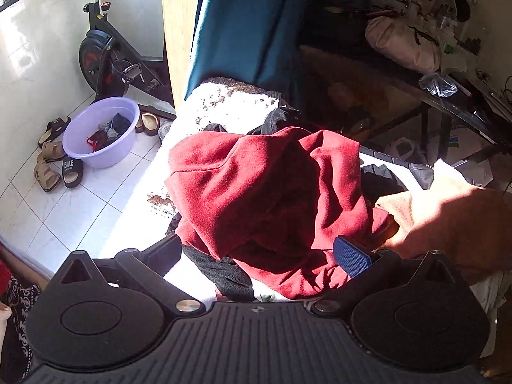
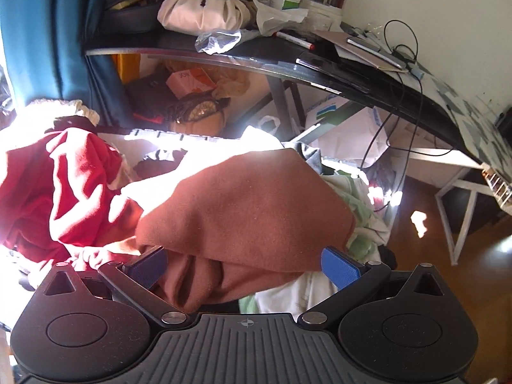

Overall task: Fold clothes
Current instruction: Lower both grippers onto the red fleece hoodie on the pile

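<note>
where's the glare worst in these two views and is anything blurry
Left wrist view: sunlight blows out the white bedding behind the red garment, whose folds cast hard shadows; the edges bend with fisheye. Right wrist view: the glare burns a strip above the rust-brown garment, which looks soft so close to the lens.

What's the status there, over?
Both grippers open: left gripper over red garment, right gripper around brown garment. Nothing folded. Clothes heaped together.
</note>
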A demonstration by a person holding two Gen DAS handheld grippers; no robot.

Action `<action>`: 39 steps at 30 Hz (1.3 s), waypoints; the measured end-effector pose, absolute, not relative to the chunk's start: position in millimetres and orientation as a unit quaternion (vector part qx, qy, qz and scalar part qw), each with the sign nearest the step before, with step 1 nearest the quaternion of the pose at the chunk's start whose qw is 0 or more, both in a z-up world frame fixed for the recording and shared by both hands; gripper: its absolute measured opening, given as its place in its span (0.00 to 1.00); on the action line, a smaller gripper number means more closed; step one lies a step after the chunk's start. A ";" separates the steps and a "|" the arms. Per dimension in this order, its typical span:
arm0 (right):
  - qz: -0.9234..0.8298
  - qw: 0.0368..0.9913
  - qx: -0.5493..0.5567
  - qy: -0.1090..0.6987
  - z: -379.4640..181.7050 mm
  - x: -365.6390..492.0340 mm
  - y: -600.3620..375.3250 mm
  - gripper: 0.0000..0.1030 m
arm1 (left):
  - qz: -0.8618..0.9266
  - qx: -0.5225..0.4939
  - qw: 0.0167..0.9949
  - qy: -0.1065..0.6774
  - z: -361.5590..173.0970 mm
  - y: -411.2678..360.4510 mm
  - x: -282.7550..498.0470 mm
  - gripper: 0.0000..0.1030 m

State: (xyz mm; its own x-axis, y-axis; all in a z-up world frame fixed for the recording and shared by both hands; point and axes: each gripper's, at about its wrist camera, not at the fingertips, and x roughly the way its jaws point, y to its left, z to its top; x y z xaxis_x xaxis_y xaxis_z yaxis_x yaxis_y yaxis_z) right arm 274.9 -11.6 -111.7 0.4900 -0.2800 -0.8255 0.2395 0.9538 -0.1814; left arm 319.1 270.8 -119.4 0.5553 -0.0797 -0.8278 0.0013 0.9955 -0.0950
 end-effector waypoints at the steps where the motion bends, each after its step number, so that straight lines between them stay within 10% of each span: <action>1: -0.153 0.860 -0.018 0.486 -114.2 277.2 -14.7 0.99 | -0.031 -0.048 0.879 0.474 -121.0 268.2 322.7 1.00; 39: -0.037 0.859 0.003 0.510 -146.4 366.2 17.7 0.99 | 0.051 -0.026 0.855 0.515 -178.9 286.7 393.7 1.00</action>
